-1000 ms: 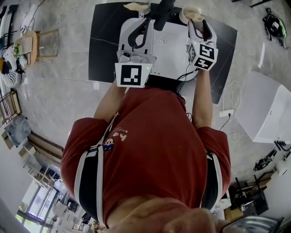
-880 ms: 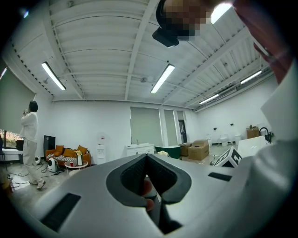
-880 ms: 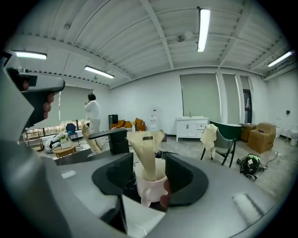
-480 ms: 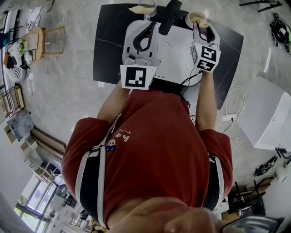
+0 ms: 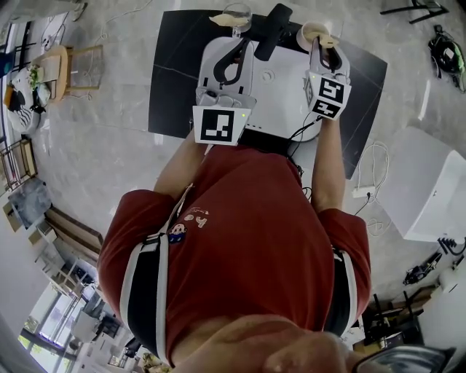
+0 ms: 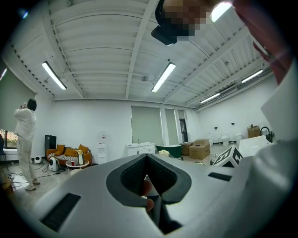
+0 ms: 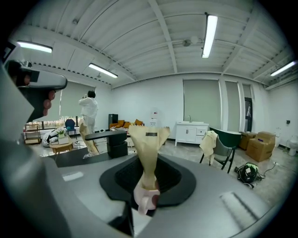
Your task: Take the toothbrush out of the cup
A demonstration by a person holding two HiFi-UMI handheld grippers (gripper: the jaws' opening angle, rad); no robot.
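Observation:
A cream cup (image 5: 312, 29) stands at the far right of the white tabletop (image 5: 280, 91). My right gripper (image 5: 325, 46) reaches to its rim. Its jaws have just been closing and now pinch the toothbrush (image 7: 148, 153), a thin thing in a beige paper wrapper that flares at the top. In the right gripper view it stands upright between the dark pads (image 7: 170, 179) of my right gripper (image 7: 146, 197). My left gripper (image 5: 237, 44) hovers over the left of the white top, shut and empty, and my left gripper (image 6: 149, 188) points level at the room.
A clear glass (image 5: 236, 12) holding something beige stands at the far edge beyond the left gripper. A black handle-like object (image 5: 273, 29) lies between glass and cup. The white top rests on a black table (image 5: 173, 73). A white box (image 5: 429, 182) stands on the floor at right.
The right gripper's jaws have narrowed from wide apart to pinched together at the cup. The left gripper has stayed where it was, still shut.

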